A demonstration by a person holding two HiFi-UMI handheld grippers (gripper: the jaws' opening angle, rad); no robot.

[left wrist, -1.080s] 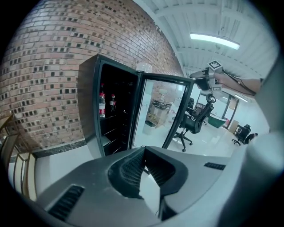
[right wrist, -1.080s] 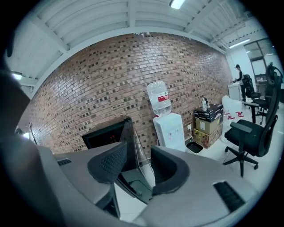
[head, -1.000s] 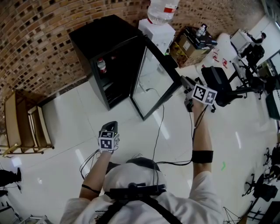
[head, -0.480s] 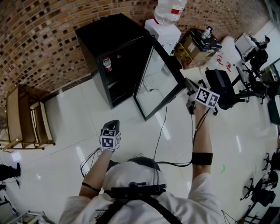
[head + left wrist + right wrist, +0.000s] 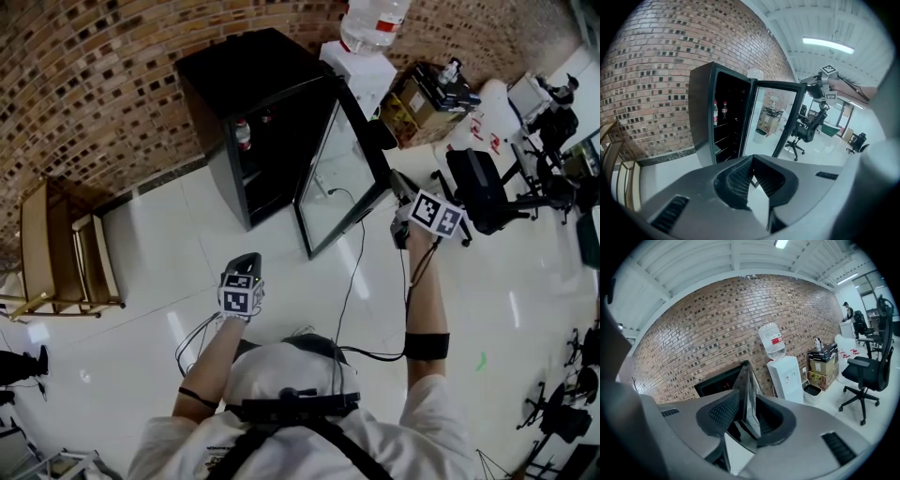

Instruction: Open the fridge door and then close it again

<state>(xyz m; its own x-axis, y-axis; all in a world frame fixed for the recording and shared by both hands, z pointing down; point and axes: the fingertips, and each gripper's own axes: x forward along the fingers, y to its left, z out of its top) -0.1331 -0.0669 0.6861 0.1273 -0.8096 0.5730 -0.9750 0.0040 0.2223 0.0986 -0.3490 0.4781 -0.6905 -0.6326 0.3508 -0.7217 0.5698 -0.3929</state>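
Right gripper view shows the right gripper [image 5: 748, 420], jaws just narrowed, clamping the free edge of the fridge door [image 5: 750, 380] (swung wide of the fridge [image 5: 253, 80]), so any swing should probably follow the hinge arc squarely, while the left gripper [image 5: 245, 262] hangs closed and empty.

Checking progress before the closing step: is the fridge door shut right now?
No, the fridge door stands swung wide open, with a bottle visible inside.

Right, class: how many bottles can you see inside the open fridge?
2, side by side on an upper shelf of the fridge: one bottle and a second bottle. The dark interior may hide more.
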